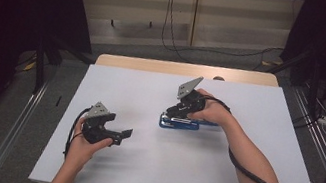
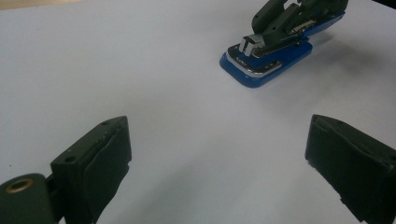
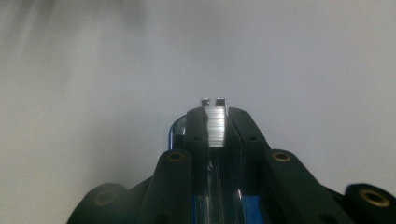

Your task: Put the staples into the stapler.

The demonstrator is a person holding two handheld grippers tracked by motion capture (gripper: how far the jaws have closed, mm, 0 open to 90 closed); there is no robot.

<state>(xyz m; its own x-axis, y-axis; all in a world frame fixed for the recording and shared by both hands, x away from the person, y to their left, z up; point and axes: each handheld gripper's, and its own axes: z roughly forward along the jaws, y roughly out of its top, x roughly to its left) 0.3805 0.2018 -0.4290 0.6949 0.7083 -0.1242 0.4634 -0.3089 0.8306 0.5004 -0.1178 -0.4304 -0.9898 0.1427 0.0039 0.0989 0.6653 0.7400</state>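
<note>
Stapler (image 1: 180,123) on table (image 1: 147,170), mid-right

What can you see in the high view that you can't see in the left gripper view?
The high view alone has both hands, the left one, the floor and the cables. The left gripper view alone looks close between the left tool's wide-open pads. Both share the white table, the blue stapler and the right tool clamped on it.
</note>
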